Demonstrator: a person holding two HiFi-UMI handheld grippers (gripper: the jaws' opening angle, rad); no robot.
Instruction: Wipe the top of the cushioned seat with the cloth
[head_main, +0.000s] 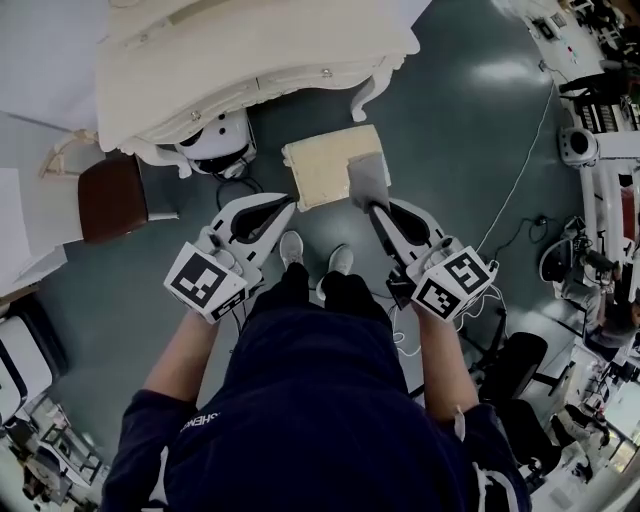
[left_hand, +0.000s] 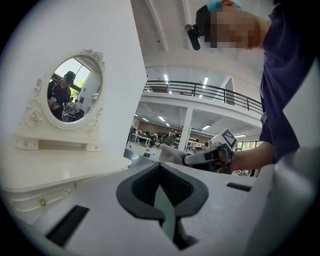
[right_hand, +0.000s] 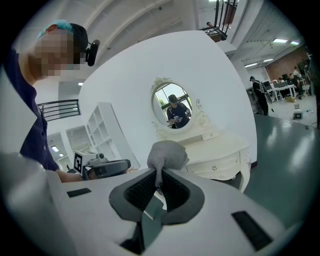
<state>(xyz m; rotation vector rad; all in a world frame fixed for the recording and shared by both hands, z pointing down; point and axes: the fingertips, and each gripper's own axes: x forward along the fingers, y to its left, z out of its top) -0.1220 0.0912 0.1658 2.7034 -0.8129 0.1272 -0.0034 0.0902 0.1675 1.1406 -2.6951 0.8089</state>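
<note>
Right hand-held gripper was clamped on the cloth: its jaws pinched one narrow fold, and the rest bunched into a grey, nubbly wad beyond the tips. Left hand-held gripper had its jaws pressed together with nothing between them.

From above, the seat lay just ahead of both, below and beyond the person's shoes. The right hand-held gripper reached its near right corner, so the cloth overlapped that corner. The left hand-held gripper stopped just short of the near left corner. The right one was plainly the nearer and the one placed to do the wiping.

The seat was a cream, roughly rectangular pad, slightly skewed, with its long axis running left to right across the person's front. A stroke from the cloth's corner would therefore travel leftward along that axis, then step toward the far edge. Whether the cloth touched the pad could not be told. The right gripper view looked out level at the mirror and showed no seat, which suggested the cloth hung above the seat and would have to come down first.

The top looked pale and lightly padded, with no clear stains at this range. The cloth looked soft and loosely gathered, so it would probably need pressing flat to cover much of the pad. The white dressing table stood just beyond the seat's far side.
</note>
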